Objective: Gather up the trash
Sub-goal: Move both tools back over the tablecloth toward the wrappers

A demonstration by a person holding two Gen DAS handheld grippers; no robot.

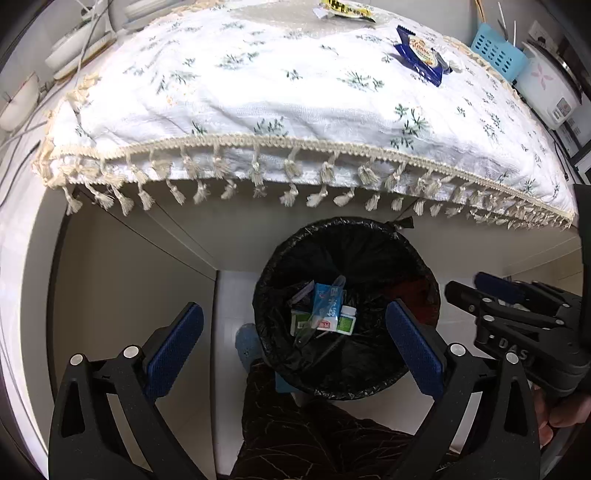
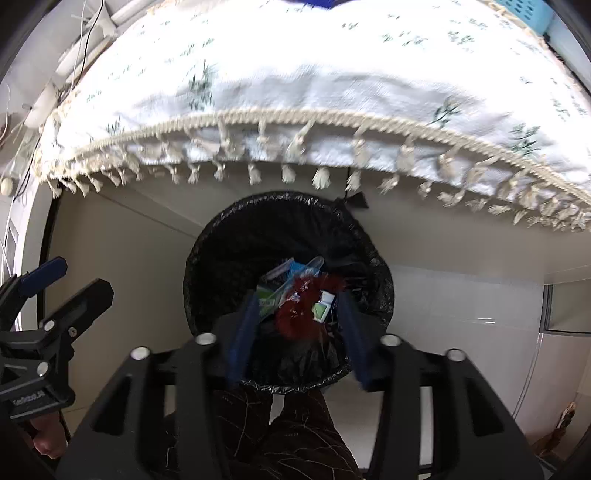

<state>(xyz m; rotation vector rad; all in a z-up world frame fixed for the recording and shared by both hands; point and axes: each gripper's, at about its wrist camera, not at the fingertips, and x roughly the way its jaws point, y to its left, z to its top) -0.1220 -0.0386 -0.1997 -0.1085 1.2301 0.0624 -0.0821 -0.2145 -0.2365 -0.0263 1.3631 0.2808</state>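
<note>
Trash sits deep in the bin (image 1: pixel 347 384), which has a black bag over its rim and stands on the floor under the table edge. In the left wrist view the bin is at 6 o'clock from the middle, and inside it lie a blue tube (image 1: pixel 327 301), a small white bottle (image 1: pixel 347 320) and a green pack (image 1: pixel 300 322). The left gripper (image 1: pixel 295 350) is spread wide with nothing between its blue pads (one pad hangs over the bin's rim at 4 o'clock). The right gripper (image 2: pixel 299 328) is half open above the bin, and a red wrapper (image 2: pixel 301 310) shows between its pads; I cannot tell if they touch it. On the flowery cloth (image 1: pixel 280 103) more trash waits: a dark blue wrapper (image 1: pixel 421 55) at 1 o'clock and a yellow wrapper (image 1: pixel 347 9) at 12 o'clock, well apart. A light blue basket (image 1: pixel 496 51) stands past the cloth's edge at 2 o'clock. A dark patterned trouser leg (image 1: pixel 314 435) shows at 6 o'clock, just beside the bin.
</note>
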